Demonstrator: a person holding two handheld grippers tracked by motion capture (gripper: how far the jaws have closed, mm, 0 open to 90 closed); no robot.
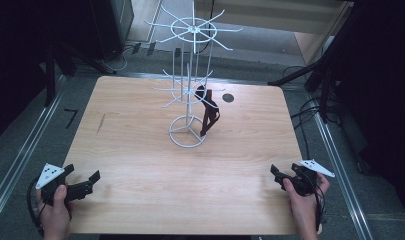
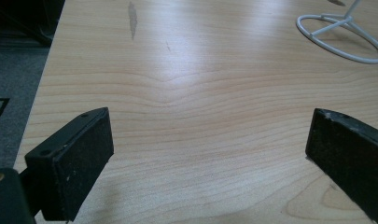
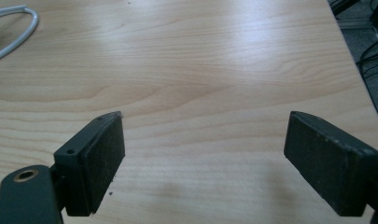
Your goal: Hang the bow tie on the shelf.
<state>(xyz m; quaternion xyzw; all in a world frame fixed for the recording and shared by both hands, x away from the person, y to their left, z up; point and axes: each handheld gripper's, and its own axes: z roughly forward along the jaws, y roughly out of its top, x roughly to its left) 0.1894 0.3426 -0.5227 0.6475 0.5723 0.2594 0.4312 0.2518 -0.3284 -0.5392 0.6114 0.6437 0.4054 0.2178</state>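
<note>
A pale wooden table (image 1: 140, 165) stands on grey carpet, with dark equipment along both edges of the frame. Just above the centre of the high view stands a white wire rack (image 1: 189, 90) with two tiers of spokes, and a dark strap (image 1: 208, 114) hangs from a lower spoke on its right side, its end reaching down to the ring base. The left gripper (image 1: 88, 182) rests at the lower left corner of the table, jaws wide apart with nothing between them. The right gripper (image 1: 276, 176) sits at the lower right, also fully spread and empty; its own view shows bare wood between the pads (image 3: 102, 161). Both are well apart from the rack. The light wire rack looks easy to tip: a gripper pulling the strap sideways rather than lifting it off the spoke could drag the rack over, or the strap could snag on a neighbouring spoke.
</note>
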